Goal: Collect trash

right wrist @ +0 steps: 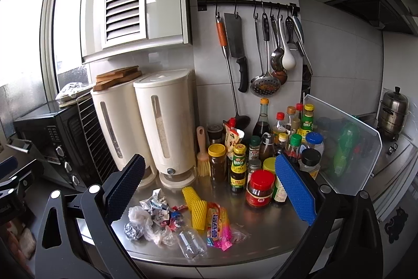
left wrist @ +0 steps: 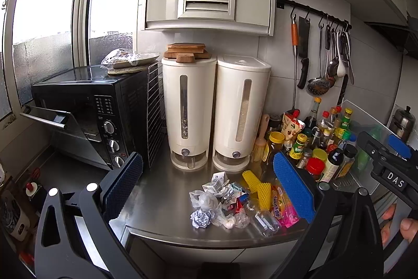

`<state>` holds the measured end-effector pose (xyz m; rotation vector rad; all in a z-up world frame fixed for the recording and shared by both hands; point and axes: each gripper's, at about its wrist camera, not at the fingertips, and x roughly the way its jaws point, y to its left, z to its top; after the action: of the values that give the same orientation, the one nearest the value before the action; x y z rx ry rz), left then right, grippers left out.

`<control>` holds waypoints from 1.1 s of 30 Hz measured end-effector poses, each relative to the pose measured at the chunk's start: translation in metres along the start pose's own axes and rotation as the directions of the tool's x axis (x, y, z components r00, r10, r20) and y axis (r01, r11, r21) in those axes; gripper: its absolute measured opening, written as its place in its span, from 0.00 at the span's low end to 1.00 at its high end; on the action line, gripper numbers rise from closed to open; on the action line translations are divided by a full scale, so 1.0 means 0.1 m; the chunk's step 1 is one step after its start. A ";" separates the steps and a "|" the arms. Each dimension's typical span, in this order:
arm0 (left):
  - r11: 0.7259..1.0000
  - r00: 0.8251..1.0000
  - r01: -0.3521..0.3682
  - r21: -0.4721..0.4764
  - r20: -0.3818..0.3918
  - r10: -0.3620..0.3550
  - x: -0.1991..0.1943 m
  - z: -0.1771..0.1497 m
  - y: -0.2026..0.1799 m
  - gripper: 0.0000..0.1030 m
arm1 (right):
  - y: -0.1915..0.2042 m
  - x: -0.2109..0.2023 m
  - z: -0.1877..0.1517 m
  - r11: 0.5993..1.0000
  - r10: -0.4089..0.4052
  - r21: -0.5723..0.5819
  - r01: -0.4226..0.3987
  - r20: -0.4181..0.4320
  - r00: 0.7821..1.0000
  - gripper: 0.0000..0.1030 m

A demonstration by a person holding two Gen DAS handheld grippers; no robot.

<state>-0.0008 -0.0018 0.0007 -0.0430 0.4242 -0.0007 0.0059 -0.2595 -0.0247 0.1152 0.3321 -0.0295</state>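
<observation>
Two hand-held grippers hovered over a stainless-steel kitchen counter (left wrist: pixel 162 203) strewn with rubbish, both with jaws spread wide and nothing between them. The left gripper (left wrist: pixel 206 190) and the right gripper (right wrist: pixel 209 190) each pointed slightly downward at the same heap near the counter's front edge: a crumpled ball of silver foil (left wrist: pixel 200 218), thin clear plastic bags (left wrist: pixel 202 200), torn white paper cartons (left wrist: pixel 218 183), two pieces of yellow foam fruit netting (left wrist: pixel 257 187), a crushed clear plastic bottle (right wrist: pixel 190 242) and a pink-and-yellow snack wrapper (right wrist: pixel 216 226). The pile lay in front of two tall cream-coloured grain dispensers (left wrist: pixel 189 109) and just beside a crowd of condiment bottles and jars (right wrist: pixel 263 153), with a red-lidded glass jar (right wrist: pixel 260 187) standing nearest the wrapper. A black countertop oven (left wrist: pixel 86 111) with its door hanging open stood to the left. No bin or bag for the rubbish was visible in either view. By all appearances the collecting had yet to begin, with no piece lifted and both grippers in the approach. The next move would seem to call for lowering one gripper onto a single item at the edge of the heap, perhaps the foil ball on the left or the bottle at the front, and closing firmly enough to hold light, slippery material without dragging its neighbours or knocking the jars
</observation>
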 end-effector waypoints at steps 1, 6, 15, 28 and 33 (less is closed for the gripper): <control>1.000 1.000 -0.002 -0.002 0.000 0.002 0.00 0.00 -0.01 0.92 | 0.01 0.01 0.00 1.000 0.002 -0.002 -0.002 -0.002 1.000 0.97; 1.000 1.000 -0.004 -0.003 0.001 0.004 0.01 0.02 -0.03 0.92 | 0.02 0.03 -0.01 1.000 -0.001 -0.006 0.001 -0.002 1.000 0.97; 1.000 1.000 -0.005 -0.002 -0.001 0.005 0.02 0.03 -0.03 0.92 | -0.03 0.06 -0.01 1.000 -0.005 0.009 0.005 -0.004 1.000 0.97; 1.000 1.000 -0.002 -0.004 0.003 0.002 0.06 0.04 -0.04 0.92 | -0.03 0.08 0.02 1.000 -0.006 0.007 0.006 -0.004 1.000 0.97; 1.000 1.000 -0.001 -0.004 0.003 0.001 0.06 0.04 -0.04 0.92 | -0.03 0.09 0.02 1.000 -0.004 0.002 0.004 -0.008 1.000 0.97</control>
<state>0.0059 -0.0054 0.0022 -0.0473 0.4208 0.0008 0.0149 -0.2627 -0.0256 0.1169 0.3407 -0.0331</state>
